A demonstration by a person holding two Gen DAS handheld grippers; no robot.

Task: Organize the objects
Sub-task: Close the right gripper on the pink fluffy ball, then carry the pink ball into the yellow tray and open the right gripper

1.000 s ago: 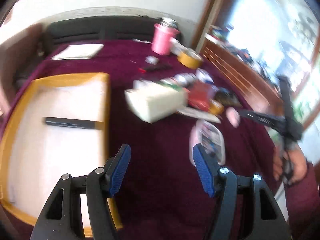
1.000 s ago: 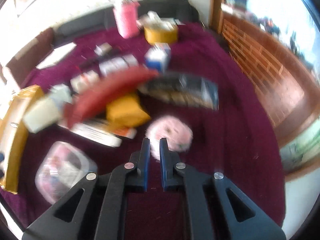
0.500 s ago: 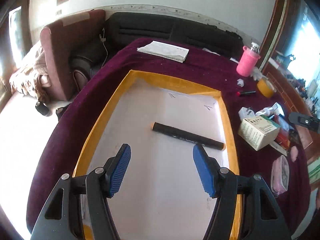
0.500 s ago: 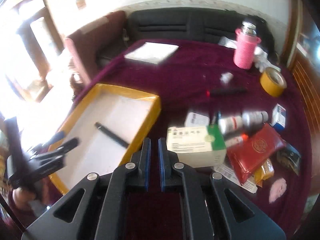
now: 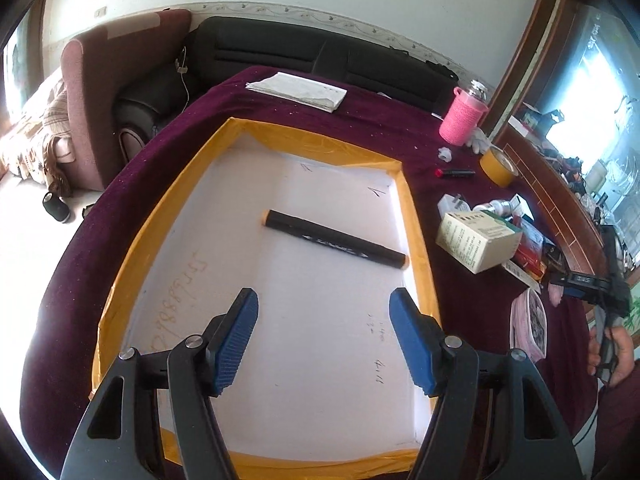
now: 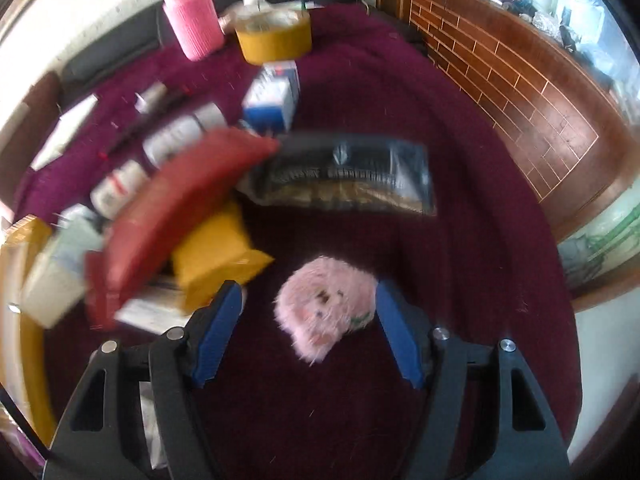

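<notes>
Pink fluffy toy [image 6: 328,306] lies on the maroon surface [image 6: 460,240], right btwn the right gripper [image 6: 308,330] fingers [image 6: 218,330], a bit nearer the right-hand pad, maybe brushing it; can't tell for sure. No clear long axis, roundish lump. Right fingers spread wide, nothing gripped yet. Judgement: closing on the toy is the next move, right hand is the near one. Left gripper [image 5: 324,338] hovers over the yellow-rimmed tray [image 5: 416,216], fingers also wide apart, empty; black marker [image 5: 336,244] lies in the tray ahead, slanted, end near the right wall.
</notes>
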